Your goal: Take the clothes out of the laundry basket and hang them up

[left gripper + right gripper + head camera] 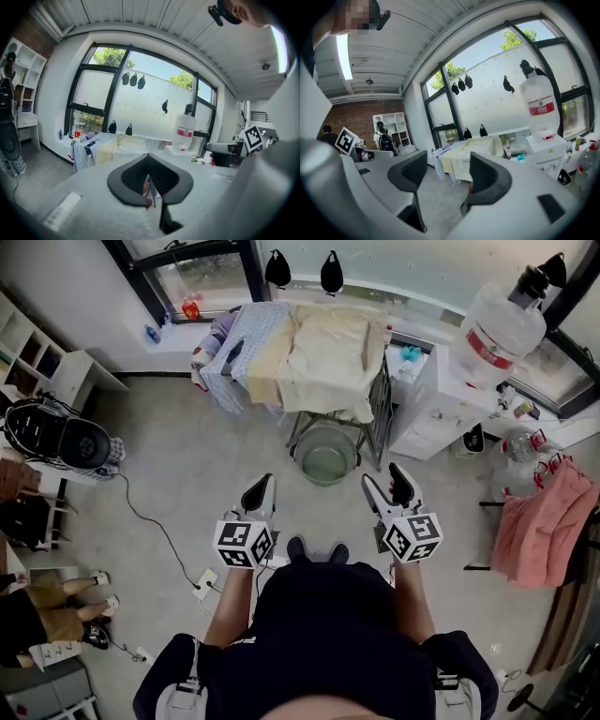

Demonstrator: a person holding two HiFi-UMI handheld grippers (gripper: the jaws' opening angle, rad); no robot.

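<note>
A round green laundry basket stands on the floor under the drying rack; its inside shows only green. Over the rack hang a blue checked garment and cream cloths, which also show far off in the left gripper view and the right gripper view. My left gripper is held at waist height short of the basket, shut with nothing between its pads. My right gripper is level with it, open and empty.
A white water dispenser with a big bottle stands right of the rack. Pink cloth hangs on a stand at the far right. A power strip with its cable lies on the floor at my left. White shelves line the left wall.
</note>
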